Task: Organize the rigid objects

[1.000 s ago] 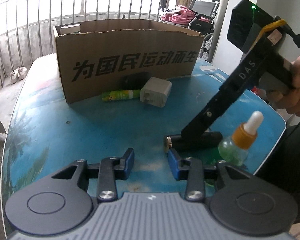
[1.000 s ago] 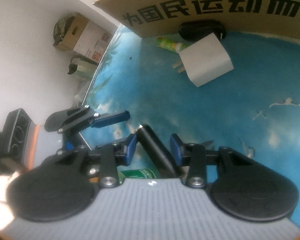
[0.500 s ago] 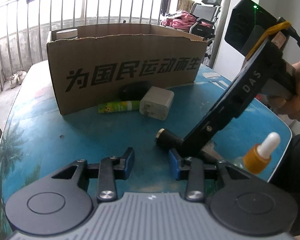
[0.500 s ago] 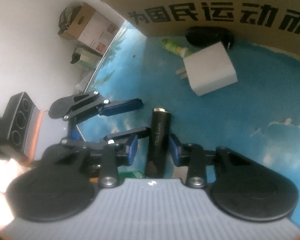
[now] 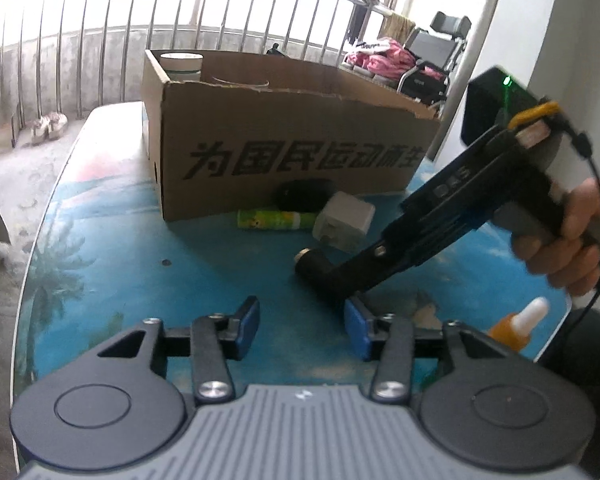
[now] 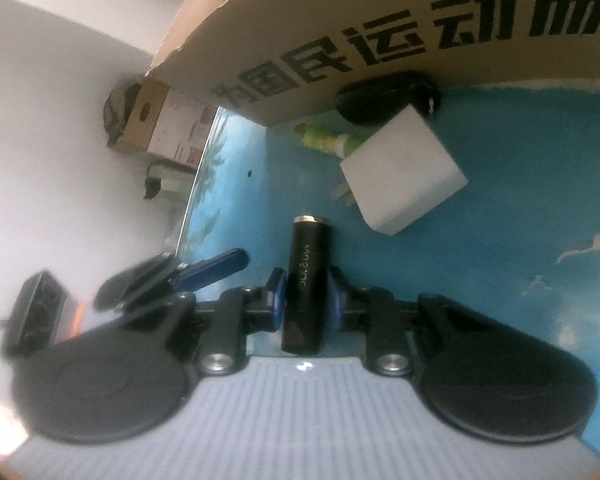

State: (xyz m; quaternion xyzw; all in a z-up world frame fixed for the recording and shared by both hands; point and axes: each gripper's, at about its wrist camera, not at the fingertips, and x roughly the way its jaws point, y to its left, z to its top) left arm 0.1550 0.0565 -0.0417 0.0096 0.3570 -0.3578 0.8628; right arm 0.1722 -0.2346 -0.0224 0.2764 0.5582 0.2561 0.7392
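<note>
Left wrist view: the left gripper (image 5: 302,326) is held low over the blue table (image 5: 148,264), angled downward, its blue pads apart and the jaws opening, with nothing between them. Beyond, a cardboard box (image 5: 284,148) with printed black characters is seen standing on the table, and at its foot a green tube (image 5: 274,220), a dark oval object (image 5: 304,194) and a white charger (image 5: 344,220) are crowded together. Further right, the right gripper (image 5: 332,280) is slanted down to the table from a hand (image 5: 564,248) wrapped round its grip, and a black cylinder (image 5: 312,266) is clasped at its tip. At the far right a dropper bottle (image 5: 518,326) is half hidden behind the left gripper's body.

Right wrist view: the black cylinder (image 6: 306,280) is gripped between the blue pads, the jaws closing onto it, its metal-tipped end pointed toward the charger (image 6: 404,180) and the box (image 6: 380,40).

Against the frames a second ago, the left gripper's gap is seen wider, the box is viewed from further to its left, and the cylinder, then loose between open right pads, is now pinched.
</note>
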